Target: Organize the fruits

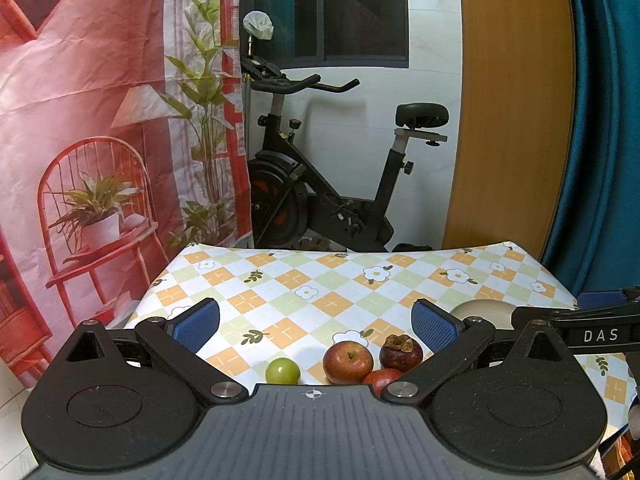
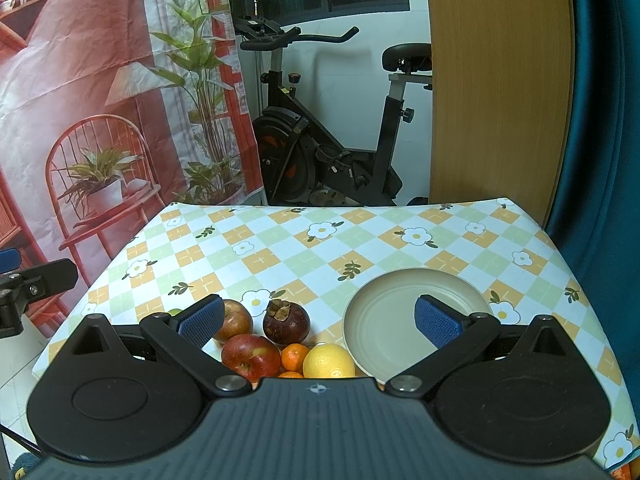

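Note:
In the right wrist view, fruits lie in a cluster on the checked tablecloth: two red apples (image 2: 251, 352) (image 2: 236, 320), a dark mangosteen (image 2: 286, 322), a small orange (image 2: 295, 357) and a yellow lemon (image 2: 329, 362). A beige plate (image 2: 384, 320) with nothing on it sits just right of them. My right gripper (image 2: 318, 320) is open above the fruits and plate. In the left wrist view I see a small green fruit (image 1: 283, 371), a red apple (image 1: 348, 361), the mangosteen (image 1: 401, 351) and part of another apple (image 1: 380, 378). My left gripper (image 1: 316, 326) is open above them.
The table (image 2: 360, 232) has a far edge and side edges close by. An exercise bike (image 1: 320, 184) stands behind it, with a printed red backdrop (image 1: 80, 140) to the left and a wooden panel (image 1: 512, 120) and teal curtain to the right.

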Motion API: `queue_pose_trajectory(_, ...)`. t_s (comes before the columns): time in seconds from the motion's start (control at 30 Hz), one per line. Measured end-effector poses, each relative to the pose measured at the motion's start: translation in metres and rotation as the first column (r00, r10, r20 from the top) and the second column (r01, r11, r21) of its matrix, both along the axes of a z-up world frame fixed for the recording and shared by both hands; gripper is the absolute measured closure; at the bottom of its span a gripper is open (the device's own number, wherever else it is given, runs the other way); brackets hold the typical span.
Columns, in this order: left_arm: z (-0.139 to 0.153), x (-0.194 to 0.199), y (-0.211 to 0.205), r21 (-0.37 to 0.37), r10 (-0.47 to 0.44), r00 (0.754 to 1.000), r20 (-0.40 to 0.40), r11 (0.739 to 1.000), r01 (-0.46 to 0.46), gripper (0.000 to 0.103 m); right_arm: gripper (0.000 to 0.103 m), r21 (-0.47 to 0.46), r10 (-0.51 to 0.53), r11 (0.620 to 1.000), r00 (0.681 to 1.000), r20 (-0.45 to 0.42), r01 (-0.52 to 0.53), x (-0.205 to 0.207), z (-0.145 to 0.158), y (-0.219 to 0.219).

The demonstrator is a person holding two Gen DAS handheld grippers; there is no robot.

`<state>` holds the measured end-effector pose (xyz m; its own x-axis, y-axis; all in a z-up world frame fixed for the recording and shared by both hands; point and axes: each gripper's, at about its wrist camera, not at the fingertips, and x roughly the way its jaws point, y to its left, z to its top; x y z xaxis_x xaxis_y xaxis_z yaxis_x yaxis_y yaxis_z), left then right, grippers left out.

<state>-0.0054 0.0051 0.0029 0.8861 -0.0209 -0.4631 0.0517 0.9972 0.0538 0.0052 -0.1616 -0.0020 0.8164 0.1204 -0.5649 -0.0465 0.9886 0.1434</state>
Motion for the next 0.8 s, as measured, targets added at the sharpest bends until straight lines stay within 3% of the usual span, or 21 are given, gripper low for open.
queue_pose_trajectory(0.37,0.001,0.002,0.000,-0.014,0.010,1.000,-0.006,1.000,-0.010,0.000,0.000,-0.002,0.001,1.000,1.000,0.001,-0.001,0.001,0.005,-0.002)
queue_pose_trajectory(0.57,-0.004,0.004,-0.004,0.043,0.031,0.999,0.031,0.999,-0.032,0.000,0.000,0.011,0.009,1.000,1.000,0.016,-0.009,0.003,0.005,-0.004)
queue_pose_trajectory(0.8,-0.015,0.015,0.004,0.045,0.094,0.992,0.081,0.994,-0.098,0.000,0.000,-0.016,0.042,0.999,0.987,0.156,-0.040,0.002,-0.014,-0.008)
